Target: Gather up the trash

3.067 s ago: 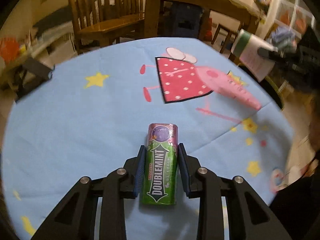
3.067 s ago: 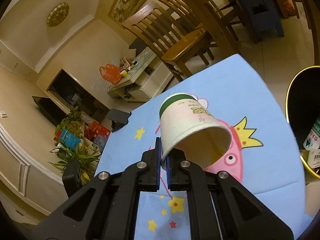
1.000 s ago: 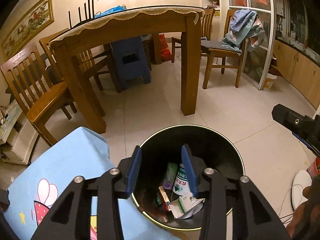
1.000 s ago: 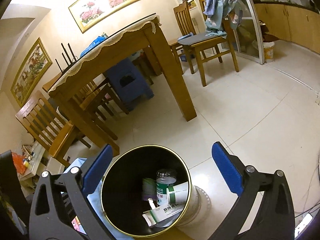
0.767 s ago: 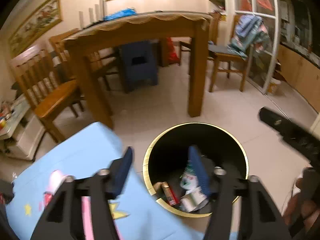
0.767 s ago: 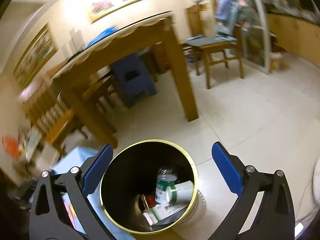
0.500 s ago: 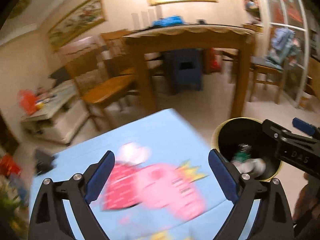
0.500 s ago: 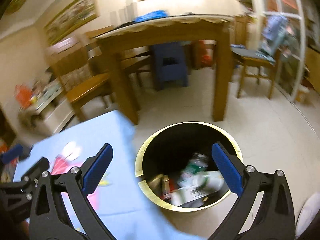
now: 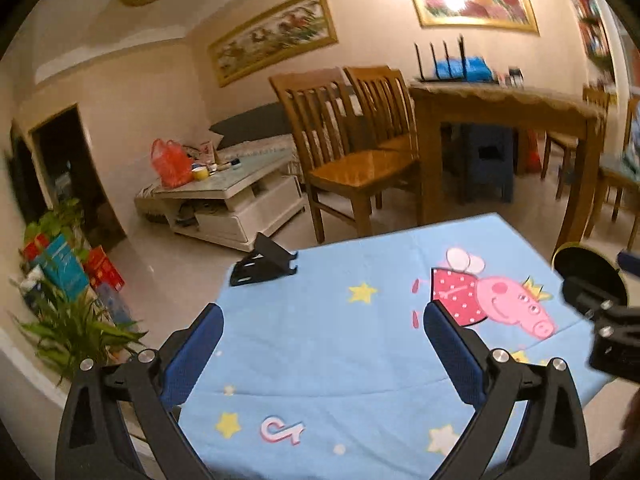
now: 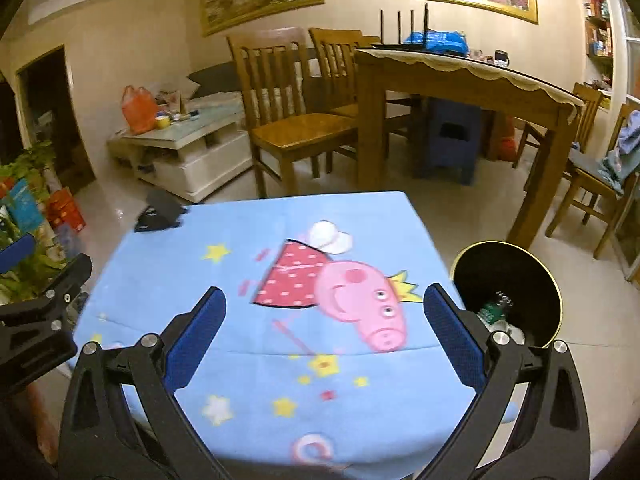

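My left gripper [image 9: 323, 320] is wide open and empty above the blue cartoon tablecloth [image 9: 320, 344]. My right gripper [image 10: 325, 303] is also wide open and empty over the same cloth [image 10: 256, 344]. The black trash bin with a gold rim [image 10: 520, 264] stands on the floor right of the table, with a green-labelled bottle and other trash inside [image 10: 496, 312]. In the left wrist view the bin [image 9: 576, 260] shows at the far right, partly behind the other gripper's body [image 9: 608, 320]. No loose trash shows on the cloth.
A black stand [image 9: 262, 264] sits at the table's far left corner. Wooden chairs [image 10: 288, 120] and a dining table [image 10: 460, 80] stand beyond. A white coffee table [image 9: 224, 196] and plants [image 9: 72, 320] are to the left.
Both grippers have swung left, away from over the bin and back toward the table. The gum pack and the paper cup they held earlier are gone from them.
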### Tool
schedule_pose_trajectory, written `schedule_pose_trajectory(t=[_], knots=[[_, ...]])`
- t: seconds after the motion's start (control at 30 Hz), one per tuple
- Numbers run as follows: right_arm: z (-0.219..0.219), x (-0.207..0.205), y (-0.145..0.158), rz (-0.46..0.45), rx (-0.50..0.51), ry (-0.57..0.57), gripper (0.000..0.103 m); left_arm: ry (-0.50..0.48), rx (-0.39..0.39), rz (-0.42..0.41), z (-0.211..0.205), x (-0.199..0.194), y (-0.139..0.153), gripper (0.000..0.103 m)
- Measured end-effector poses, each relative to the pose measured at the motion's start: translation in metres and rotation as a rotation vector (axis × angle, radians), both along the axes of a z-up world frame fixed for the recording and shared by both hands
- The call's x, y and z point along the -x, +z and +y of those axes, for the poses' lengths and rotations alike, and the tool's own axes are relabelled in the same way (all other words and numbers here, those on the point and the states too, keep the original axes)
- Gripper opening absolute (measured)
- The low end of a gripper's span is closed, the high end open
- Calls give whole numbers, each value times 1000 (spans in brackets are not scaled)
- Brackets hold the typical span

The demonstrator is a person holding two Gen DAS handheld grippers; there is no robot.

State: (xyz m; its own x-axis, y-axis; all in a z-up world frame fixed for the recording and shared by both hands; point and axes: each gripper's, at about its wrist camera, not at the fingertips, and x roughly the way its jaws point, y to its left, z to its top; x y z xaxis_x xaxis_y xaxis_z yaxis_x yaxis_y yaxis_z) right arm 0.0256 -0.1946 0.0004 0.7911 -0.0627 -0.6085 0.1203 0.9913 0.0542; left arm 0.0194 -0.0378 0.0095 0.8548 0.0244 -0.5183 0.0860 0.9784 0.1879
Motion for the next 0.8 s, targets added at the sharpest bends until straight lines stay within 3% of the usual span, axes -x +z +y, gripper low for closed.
schedule_pose_trajectory(t=[0.23,0.8], knots=[[22,28,22,-68,81,-64,98,-13,61,-20,14,16,15,97],[8,43,24,-74,54,-50,98,-21,82,-11,12,22,13,97]])
